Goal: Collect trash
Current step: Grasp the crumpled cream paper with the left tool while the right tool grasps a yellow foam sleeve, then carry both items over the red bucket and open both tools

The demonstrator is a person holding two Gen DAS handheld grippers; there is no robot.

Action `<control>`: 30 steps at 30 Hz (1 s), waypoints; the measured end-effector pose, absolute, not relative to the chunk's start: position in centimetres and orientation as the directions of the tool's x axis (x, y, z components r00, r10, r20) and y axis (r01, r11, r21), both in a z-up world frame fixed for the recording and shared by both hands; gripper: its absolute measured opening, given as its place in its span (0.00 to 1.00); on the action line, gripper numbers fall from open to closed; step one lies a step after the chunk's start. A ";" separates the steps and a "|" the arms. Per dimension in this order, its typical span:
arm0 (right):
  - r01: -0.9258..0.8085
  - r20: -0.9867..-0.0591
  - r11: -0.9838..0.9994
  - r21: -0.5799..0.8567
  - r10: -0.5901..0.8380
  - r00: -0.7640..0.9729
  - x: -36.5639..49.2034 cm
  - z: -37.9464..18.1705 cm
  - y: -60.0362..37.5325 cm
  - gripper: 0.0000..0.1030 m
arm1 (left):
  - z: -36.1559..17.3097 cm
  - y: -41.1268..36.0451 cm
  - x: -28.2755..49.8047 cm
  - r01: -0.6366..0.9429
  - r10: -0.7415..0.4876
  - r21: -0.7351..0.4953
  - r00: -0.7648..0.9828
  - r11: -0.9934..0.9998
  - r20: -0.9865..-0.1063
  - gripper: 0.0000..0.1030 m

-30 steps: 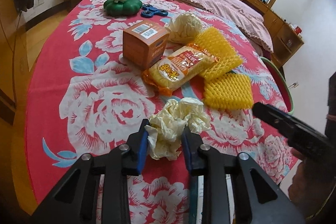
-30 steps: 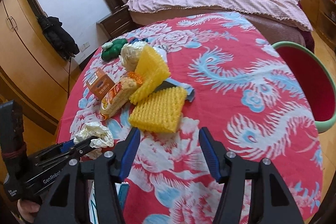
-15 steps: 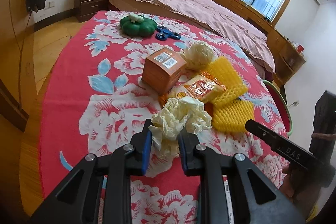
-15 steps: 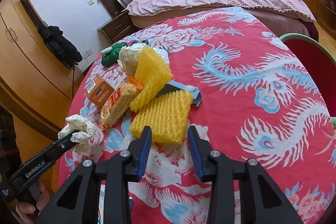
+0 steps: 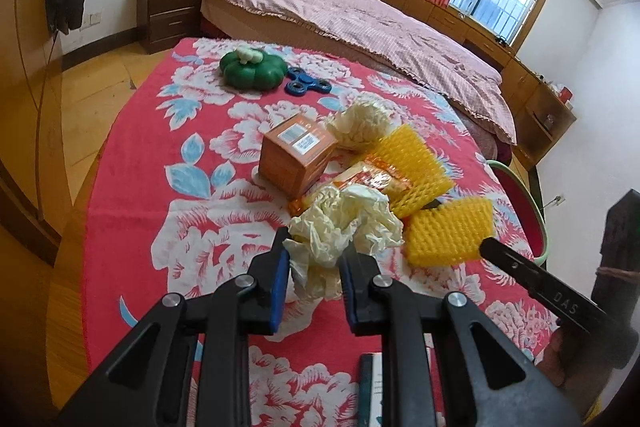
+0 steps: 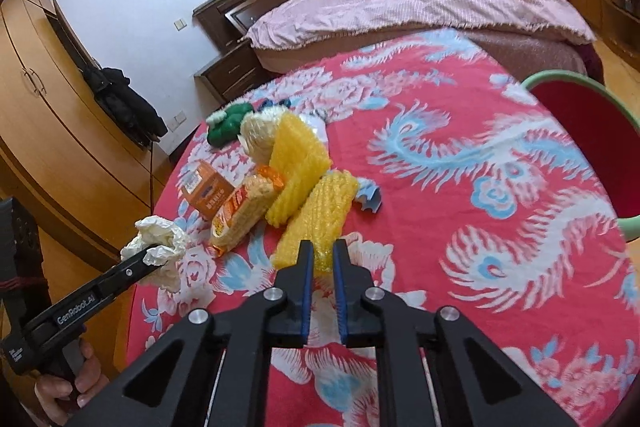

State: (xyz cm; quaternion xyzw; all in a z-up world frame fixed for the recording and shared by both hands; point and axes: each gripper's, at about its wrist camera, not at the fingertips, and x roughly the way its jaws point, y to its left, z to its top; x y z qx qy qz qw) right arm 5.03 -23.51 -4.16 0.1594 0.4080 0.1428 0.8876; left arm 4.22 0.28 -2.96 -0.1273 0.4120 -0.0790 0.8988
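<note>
Between the right jaws (image 6: pixel 321 267), clamped on its near end, the yellow foam net (image 6: pixel 320 217) runs straight away, while the left jaws (image 5: pixel 314 265) grip crumpled paper (image 5: pixel 344 223).

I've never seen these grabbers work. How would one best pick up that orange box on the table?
Probably across two opposite flat side walls of the orange box, near its top edge, coming down from above. It stands upright with its labelled face up, and its left side is free; the snack packet crowds its right, so close the fingers along the other direction.
</note>
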 end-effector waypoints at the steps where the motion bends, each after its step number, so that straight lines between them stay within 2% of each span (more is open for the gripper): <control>1: -0.122 -0.672 0.911 0.393 0.376 0.638 4.7 -3.7 -23.7 0.11 | -2.7 0.1 4.3 0.039 -0.247 -0.292 0.648 0.956 -0.721 0.22; 17: -0.029 -0.595 0.937 0.349 0.246 0.765 1.9 1.7 -30.0 0.11 | 1.6 -6.9 6.2 0.206 -0.369 -0.310 0.602 0.928 -0.708 0.22; 30: 0.087 -0.562 0.939 0.332 0.122 0.818 1.5 3.3 -36.1 0.11 | 4.2 -14.3 8.1 0.327 -0.435 -0.293 0.571 0.898 -0.696 0.22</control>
